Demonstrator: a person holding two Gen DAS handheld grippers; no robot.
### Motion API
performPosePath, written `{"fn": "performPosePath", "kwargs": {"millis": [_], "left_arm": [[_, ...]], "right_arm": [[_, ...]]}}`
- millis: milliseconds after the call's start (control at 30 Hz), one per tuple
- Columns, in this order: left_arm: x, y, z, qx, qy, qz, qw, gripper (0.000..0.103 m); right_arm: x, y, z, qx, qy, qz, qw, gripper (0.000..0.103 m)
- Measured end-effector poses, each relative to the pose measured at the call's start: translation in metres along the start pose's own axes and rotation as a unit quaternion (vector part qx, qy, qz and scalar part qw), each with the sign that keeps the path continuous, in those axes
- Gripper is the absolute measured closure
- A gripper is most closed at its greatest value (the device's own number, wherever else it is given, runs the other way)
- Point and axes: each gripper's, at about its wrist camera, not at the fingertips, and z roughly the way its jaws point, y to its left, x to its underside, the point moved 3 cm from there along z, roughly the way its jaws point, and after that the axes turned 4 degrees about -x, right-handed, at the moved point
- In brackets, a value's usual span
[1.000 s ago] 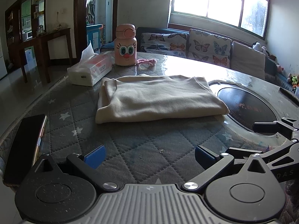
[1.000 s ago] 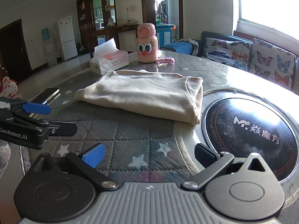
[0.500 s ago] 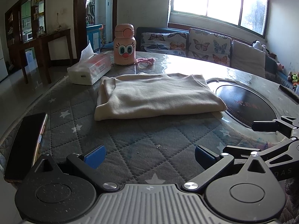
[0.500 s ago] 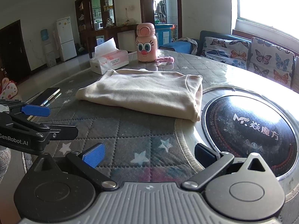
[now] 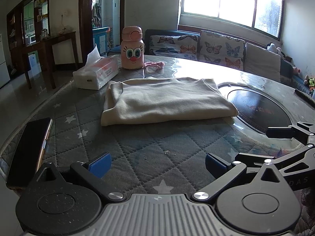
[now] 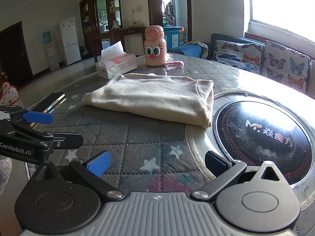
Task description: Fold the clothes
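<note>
The cream garment [image 5: 165, 100] lies folded into a flat rectangle mid-bench, beside the tissue box [image 5: 96, 74], so folding looks essentially done. Left tongs [image 5: 157, 163] and right tongs [image 6: 156, 162] hover spread and empty, well short of it. Whether another fold remains is unclear.

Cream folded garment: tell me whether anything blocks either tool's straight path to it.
Nothing visible does. Only bare quilted star-print table cover lies between the open left tool, the open right tool and the cream folded garment.
</note>
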Motion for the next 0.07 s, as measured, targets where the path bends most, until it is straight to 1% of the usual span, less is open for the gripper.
{"fn": "performPosePath", "kwargs": {"millis": [67], "left_arm": [[0.0002, 0.0001, -0.0003, 0.001, 0.001, -0.001, 1.0000, 0.000]], "right_arm": [[0.0004, 0.0000, -0.0005, 0.000, 0.000, 0.000, 1.000, 0.000]]}}
